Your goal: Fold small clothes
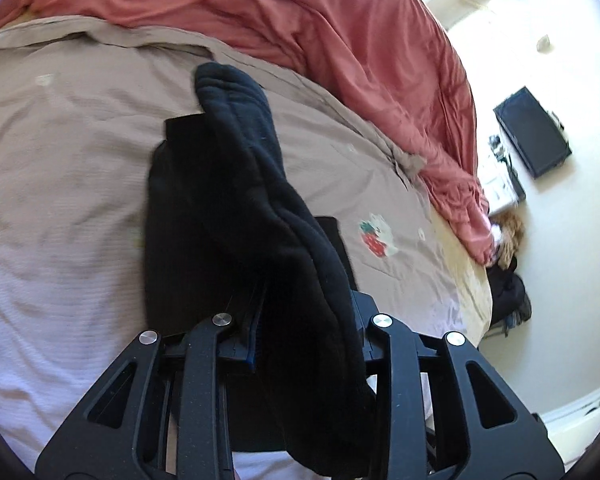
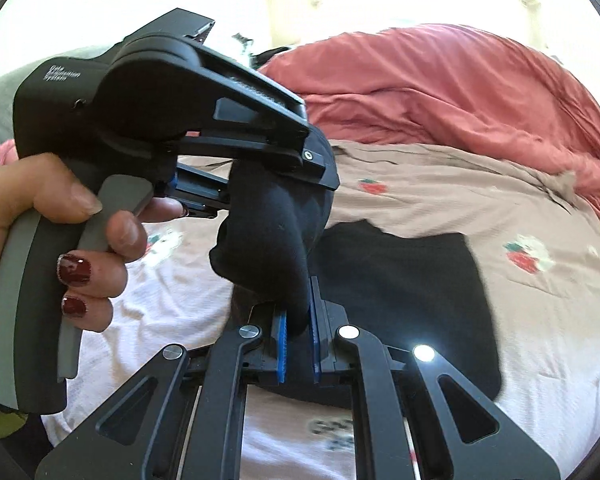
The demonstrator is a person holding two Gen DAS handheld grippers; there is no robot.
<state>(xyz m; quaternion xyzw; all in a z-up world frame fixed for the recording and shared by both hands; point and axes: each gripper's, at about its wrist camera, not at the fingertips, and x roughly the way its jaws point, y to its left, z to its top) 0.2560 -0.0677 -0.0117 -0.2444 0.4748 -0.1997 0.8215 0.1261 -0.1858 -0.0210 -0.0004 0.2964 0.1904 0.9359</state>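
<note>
A black sock [image 2: 268,232] is stretched in the air between both grippers. In the right wrist view, my right gripper [image 2: 298,332] is shut on one end of it, its blue pads [image 2: 280,344] pressing the cloth. A hand [image 2: 80,240] holds the left gripper [image 2: 320,176], which clamps the sock's other end. In the left wrist view the sock [image 1: 236,140] runs away from my left gripper [image 1: 304,320], which is shut on it and partly hidden by it. Beneath lies a flat black garment [image 1: 180,220], also seen under the right gripper [image 2: 412,292].
The work surface is a bed with a taupe strawberry-print cover [image 1: 60,140] [image 2: 440,200]. A bunched red duvet [image 1: 340,20] [image 2: 460,92] lies along its far side. Past the bed edge, a black box [image 1: 532,132] and a dark bag [image 1: 508,292] sit on the pale floor.
</note>
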